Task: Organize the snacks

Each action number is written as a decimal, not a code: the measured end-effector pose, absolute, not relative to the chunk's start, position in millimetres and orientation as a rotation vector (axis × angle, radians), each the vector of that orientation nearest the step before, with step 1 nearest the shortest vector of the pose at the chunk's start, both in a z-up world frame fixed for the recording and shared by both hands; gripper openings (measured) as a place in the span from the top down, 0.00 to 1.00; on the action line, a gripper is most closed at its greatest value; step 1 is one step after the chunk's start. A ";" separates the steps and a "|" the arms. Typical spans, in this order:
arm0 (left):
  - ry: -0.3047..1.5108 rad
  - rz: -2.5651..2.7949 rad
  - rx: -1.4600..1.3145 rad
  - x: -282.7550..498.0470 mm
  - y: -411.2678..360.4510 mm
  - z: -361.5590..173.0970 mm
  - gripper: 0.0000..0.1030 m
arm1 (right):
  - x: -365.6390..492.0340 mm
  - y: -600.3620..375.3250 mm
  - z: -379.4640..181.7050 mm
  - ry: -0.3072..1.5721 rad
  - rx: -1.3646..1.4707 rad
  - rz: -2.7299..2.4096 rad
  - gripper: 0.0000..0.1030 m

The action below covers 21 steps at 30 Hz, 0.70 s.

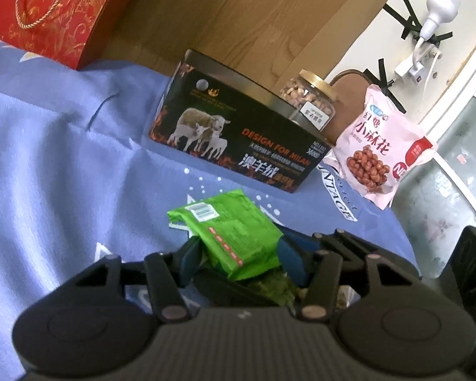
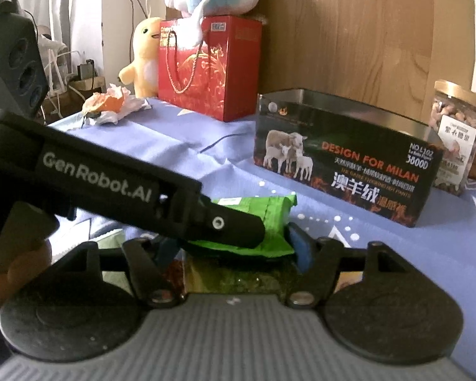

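A green snack packet [image 1: 234, 235] sits between the blue pads of my left gripper [image 1: 238, 254], which is shut on it just above the blue cloth. The same packet [image 2: 269, 219] shows in the right wrist view, partly hidden by the black left gripper arm crossing in front. My right gripper [image 2: 234, 254] has its pads on either side of the packet; whether they press on it I cannot tell. An open black tin [image 1: 238, 127] printed with sheep stands behind, also in the right wrist view [image 2: 349, 158]. A pink snack bag [image 1: 380, 155] leans at its right.
A jar of nuts [image 1: 311, 98] stands behind the tin, also in the right wrist view [image 2: 457, 136]. A red gift bag [image 2: 206, 66], plush toys [image 2: 142, 60] and crumpled paper [image 2: 111, 104] sit at the far left of the blue cloth [image 1: 63, 143]. A wooden board rises behind.
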State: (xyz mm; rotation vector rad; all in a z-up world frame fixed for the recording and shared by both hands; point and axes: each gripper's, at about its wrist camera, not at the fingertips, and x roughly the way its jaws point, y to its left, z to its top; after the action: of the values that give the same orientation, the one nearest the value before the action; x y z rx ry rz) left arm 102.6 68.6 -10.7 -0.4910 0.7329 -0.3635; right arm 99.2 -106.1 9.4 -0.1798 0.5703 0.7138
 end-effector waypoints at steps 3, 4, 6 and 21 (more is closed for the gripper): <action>0.726 -0.367 -0.481 102.5 67.5 -12.0 0.44 | 98.3 -105.3 8.9 0.574 -0.182 0.715 0.26; 0.721 -0.369 -0.475 102.2 67.2 -12.7 0.44 | 98.2 -105.3 8.7 0.576 -0.180 0.714 0.26; 0.707 -0.376 -0.468 101.0 66.7 -14.2 0.43 | 99.1 -105.5 8.2 0.583 -0.179 0.710 0.25; 0.674 -0.404 -0.466 97.6 64.6 -16.1 0.32 | 100.6 -103.4 6.1 0.604 -0.195 0.687 0.20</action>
State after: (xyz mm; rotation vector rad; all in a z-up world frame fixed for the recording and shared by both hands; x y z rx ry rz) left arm 97.6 64.6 -16.1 -0.4662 0.6740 -0.4042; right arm 100.6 -103.4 6.1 -0.1948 0.6037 0.6869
